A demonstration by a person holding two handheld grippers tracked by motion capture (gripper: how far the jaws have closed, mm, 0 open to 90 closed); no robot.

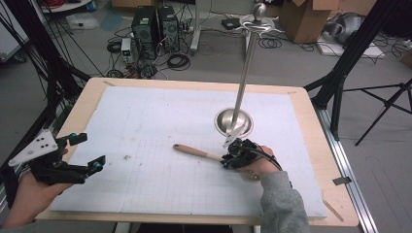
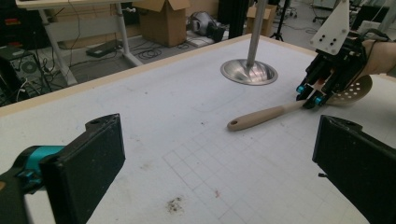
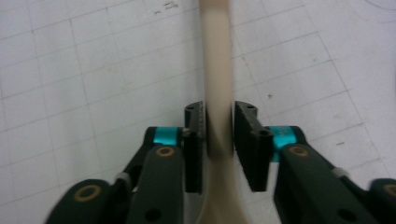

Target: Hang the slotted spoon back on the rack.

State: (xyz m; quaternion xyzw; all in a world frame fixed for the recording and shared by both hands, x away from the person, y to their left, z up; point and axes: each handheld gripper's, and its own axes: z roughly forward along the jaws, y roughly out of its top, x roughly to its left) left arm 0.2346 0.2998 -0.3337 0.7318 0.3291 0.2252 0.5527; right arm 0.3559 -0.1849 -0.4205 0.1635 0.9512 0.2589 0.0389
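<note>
The worktop [image 1: 145, 121] carries a tall metal stand [image 1: 243, 82] toward its far right, its round base [image 1: 233, 121] just beyond the right gripper [image 1: 227, 161]. The spoon [image 2: 266, 114], a pale slotted one, lies between the middle and the right edge, handle pointing left, perforated bowl [image 2: 351, 93] under the right hand [image 1: 260, 165].

The main risk, as I judge it, is the stand: its base sits close behind the grip, so a lift that swings the spoon backward could knock the pole and tip it. A second risk is the hold itself. The jaws pinch the handle near the bowl end, so the long handle may sag or twist between the pads when raised, and the spoon could slip out.

The right hand lies low near the right edge, gripper pointing left along the surface, jaws narrow and closed on the handle. The left hand [image 1: 29, 189] hangs at the near left corner, its gripper [image 1: 87, 153] aimed toward the spoon, jaws wide apart with nothing between them.
</note>
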